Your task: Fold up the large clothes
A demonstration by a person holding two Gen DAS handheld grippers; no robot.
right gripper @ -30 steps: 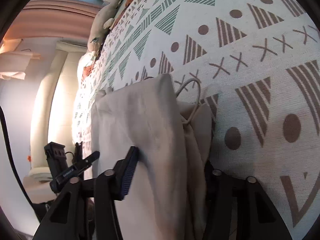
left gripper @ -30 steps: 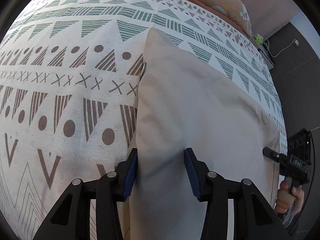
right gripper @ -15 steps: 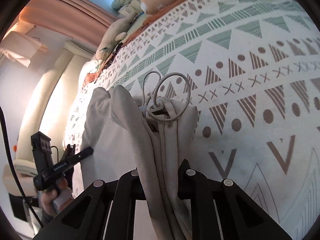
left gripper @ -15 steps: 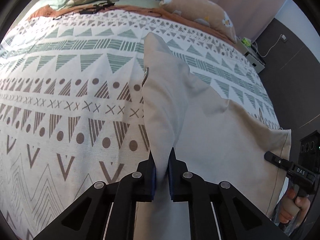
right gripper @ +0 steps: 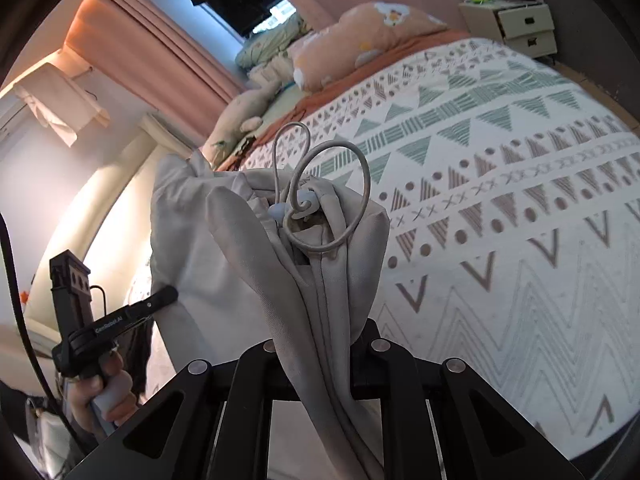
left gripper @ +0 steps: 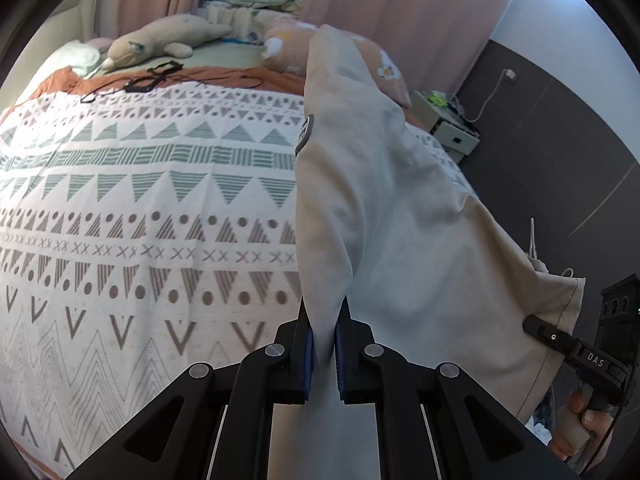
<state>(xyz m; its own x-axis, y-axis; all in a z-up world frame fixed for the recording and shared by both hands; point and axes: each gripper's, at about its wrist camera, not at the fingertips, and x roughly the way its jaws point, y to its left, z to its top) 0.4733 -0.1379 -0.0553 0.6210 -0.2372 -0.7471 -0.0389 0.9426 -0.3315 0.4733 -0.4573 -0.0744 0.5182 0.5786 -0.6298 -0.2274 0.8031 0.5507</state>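
Garment (left gripper: 400, 208) pinched by both — left gripper (left gripper: 323, 332) & right gripper (right gripper: 316, 344) clenched on beige cloth above bed (left gripper: 140, 200).

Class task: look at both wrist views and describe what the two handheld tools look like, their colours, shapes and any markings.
Left tool: black angular linkage arms with silver rivets, blue pads inside its fingers. Right tool: the same black frame and silver rivets. From the side, each shows a slim black bar, a boxy black block and a pale handle; one bar reads "DAS", the other "GenRobot.AI". A black cable trails.
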